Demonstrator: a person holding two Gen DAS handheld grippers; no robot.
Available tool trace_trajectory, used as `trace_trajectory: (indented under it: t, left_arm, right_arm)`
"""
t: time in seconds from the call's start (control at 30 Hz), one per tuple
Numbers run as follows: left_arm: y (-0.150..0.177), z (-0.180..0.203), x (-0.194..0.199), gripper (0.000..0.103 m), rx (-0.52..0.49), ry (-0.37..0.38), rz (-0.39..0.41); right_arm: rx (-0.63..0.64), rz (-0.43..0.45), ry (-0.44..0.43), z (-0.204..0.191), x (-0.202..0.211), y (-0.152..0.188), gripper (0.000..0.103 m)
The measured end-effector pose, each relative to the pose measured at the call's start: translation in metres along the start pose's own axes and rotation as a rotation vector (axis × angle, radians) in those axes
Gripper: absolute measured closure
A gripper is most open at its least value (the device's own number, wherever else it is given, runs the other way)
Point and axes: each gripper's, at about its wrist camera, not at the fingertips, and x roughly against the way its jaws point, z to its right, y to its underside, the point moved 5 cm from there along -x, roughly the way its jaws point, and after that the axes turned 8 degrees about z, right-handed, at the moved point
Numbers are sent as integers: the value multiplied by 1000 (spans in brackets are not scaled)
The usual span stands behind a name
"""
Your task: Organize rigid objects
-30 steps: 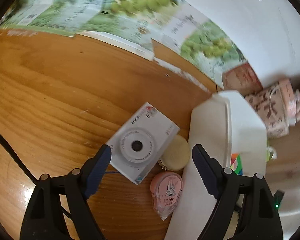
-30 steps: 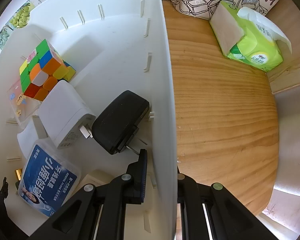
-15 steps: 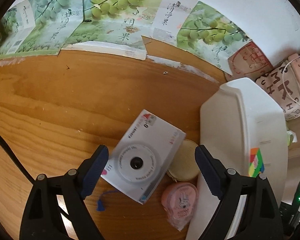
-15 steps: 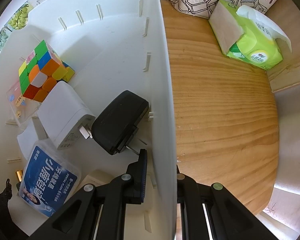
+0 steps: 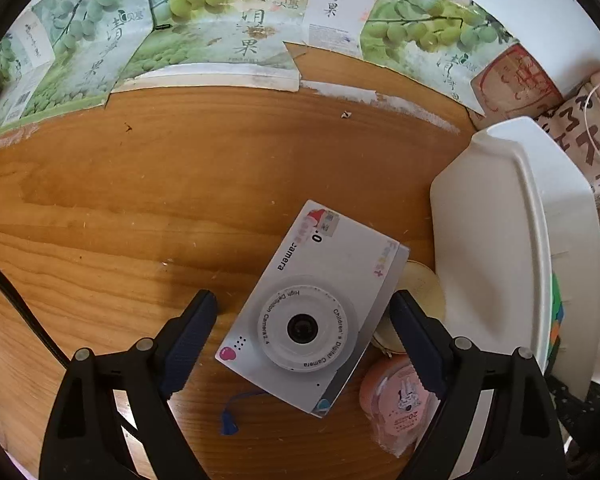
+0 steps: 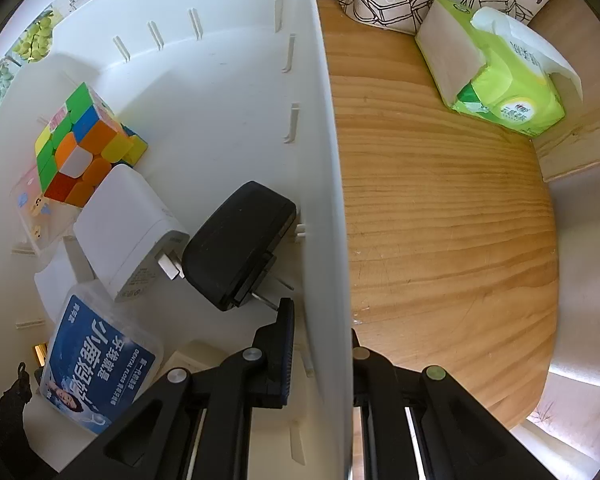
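A: What does the left tool (image 5: 303, 316) do?

B: It points down at the tabletop (image 5: 148, 200), and its jaws stand wide apart. The white toy camera (image 5: 316, 304) lies flat between them, lens up, turned at an angle. I see a gap between the left pad and the camera body. The right pad is close to the camera's edge, but I cannot tell if it touches. Nothing is gripped.

A: What lies near the camera?

B: A round cream-coloured thing (image 5: 422, 284) is partly under the camera's right corner. A pink round packet (image 5: 396, 396) lies just beside it, nearer to the tool. A small blue tassel (image 5: 229, 424) lies on the wood below the camera. The white bin (image 5: 488, 240) stands to the right, near these things.

A: And the right tool (image 6: 320, 332)?

B: It is clamped on the wall of the white bin, one finger (image 6: 286, 344) inside and the other outside, pointing straight down.

A: What is in the bin?

B: A colour cube (image 6: 80, 148), a white charger (image 6: 128, 232), a black charger (image 6: 236, 244) beside it, and a dental floss box (image 6: 96, 364) with a blue label. Outside, on the tabletop, is a green tissue pack (image 6: 496, 72), well apart from the bin.
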Motion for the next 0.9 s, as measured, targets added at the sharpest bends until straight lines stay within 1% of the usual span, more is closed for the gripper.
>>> trace_trajectory:
  t: [0.2, 0.23, 0.33, 0.4, 0.57, 0.7, 0.83, 0.9]
  left_arm:
    - [-5, 4, -3, 14, -4, -4, 13]
    - [-6, 5, -3, 16, -4, -3, 17]
    - [-9, 10, -2, 27, -8, 18, 30]
    - [-10, 12, -3, 31, -7, 23, 33]
    - [-7, 10, 0, 34, -2, 33, 62]
    - [-4, 4, 4, 37, 40, 45, 100]
    - [1, -7, 12, 37, 119, 112, 129]
    - [3, -12, 18, 38, 141, 125, 157]
  right_arm:
    - [1, 0, 0, 0, 0, 0, 90]
    - [1, 0, 0, 0, 0, 0, 90]
    - [0, 0, -1, 0, 0, 0, 90]
    - [1, 0, -1, 0, 0, 0, 90]
    - [-1, 2, -2, 1, 1, 1, 90]
    - [0, 2, -2, 1, 1, 1, 90]
    - [0, 1, -2, 1, 1, 1, 90]
    - [1, 1, -2, 1, 1, 1, 90]
